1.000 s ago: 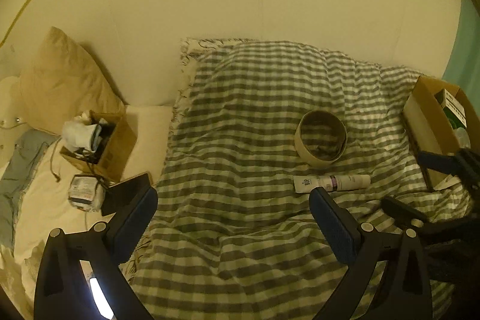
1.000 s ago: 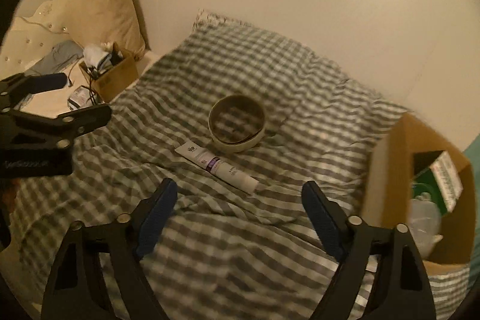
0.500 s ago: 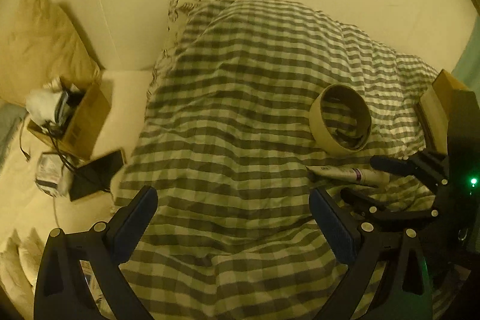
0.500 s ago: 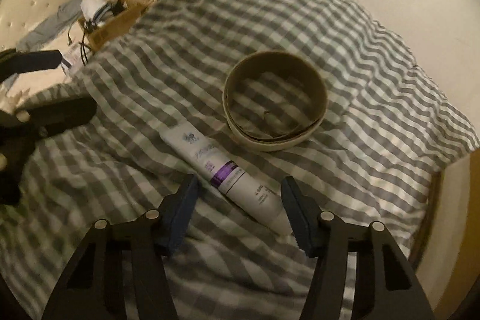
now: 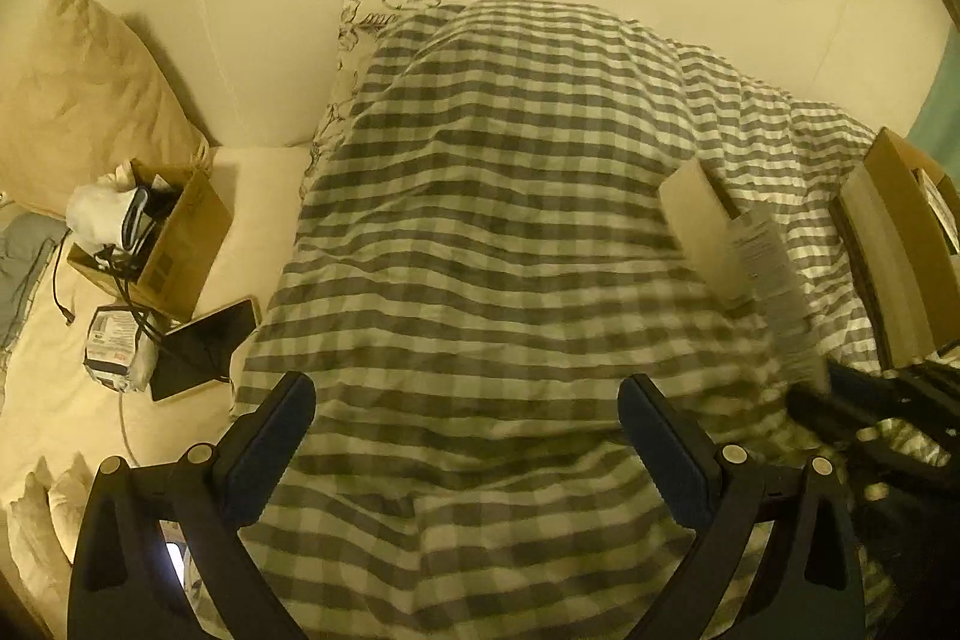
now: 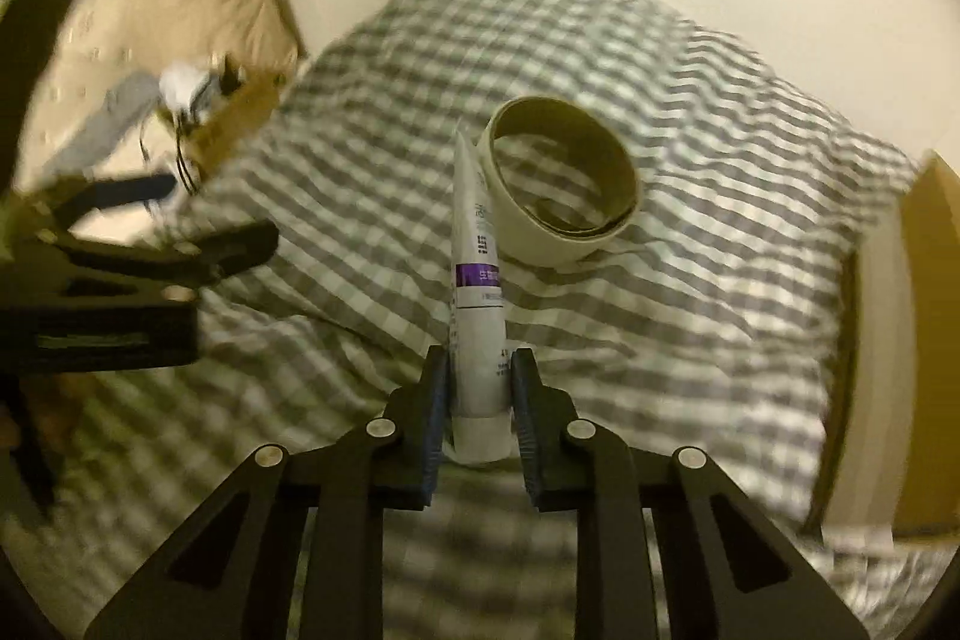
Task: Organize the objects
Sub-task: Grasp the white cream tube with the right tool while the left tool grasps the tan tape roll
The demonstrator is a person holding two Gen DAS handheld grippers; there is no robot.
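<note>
While the right tongs clamp the cap end of a white tube with a purple band, the tube points forward above the checked duvet, just in front of a cardboard ring lying near the bed's middle. The left tongs hang apart over the duvet, holding nothing. 1 open cardboard box sits at the bed's right edge, another cluttered box at its left.
</note>
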